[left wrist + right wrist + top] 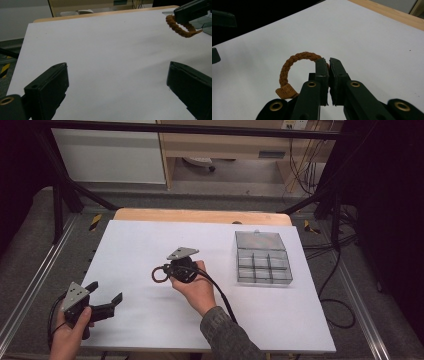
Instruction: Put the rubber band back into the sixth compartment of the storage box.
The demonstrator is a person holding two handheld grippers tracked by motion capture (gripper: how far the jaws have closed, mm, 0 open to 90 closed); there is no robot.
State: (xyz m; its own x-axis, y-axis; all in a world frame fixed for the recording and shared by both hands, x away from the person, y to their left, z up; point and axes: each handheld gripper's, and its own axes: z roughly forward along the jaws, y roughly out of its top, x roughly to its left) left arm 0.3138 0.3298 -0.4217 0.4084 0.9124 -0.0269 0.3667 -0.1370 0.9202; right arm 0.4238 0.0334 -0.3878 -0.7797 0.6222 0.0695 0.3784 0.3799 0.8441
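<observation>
The right gripper (329,63) is pinching a braided brown bracelet (287,66) mid-tabletop; the left gripper (106,296), jaws gaping wide, is hovering near the front-left corner.

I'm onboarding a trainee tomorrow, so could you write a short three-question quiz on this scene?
1. True or false: the right claw is shut on the braided brown bracelet.
2. Multiple choice: the clear compartment box sits (A) between the two claws, (B) on the right part of the white sheet, beyond the right claw, (C) on the floor.
3. Fill in: the left claw, near the sheet's left front edge, has its jaws ____.

Key
1. True: the jaws pinch the bracelet, which hangs to one side.
2. B.
3. Open, with nothing between them.
</observation>
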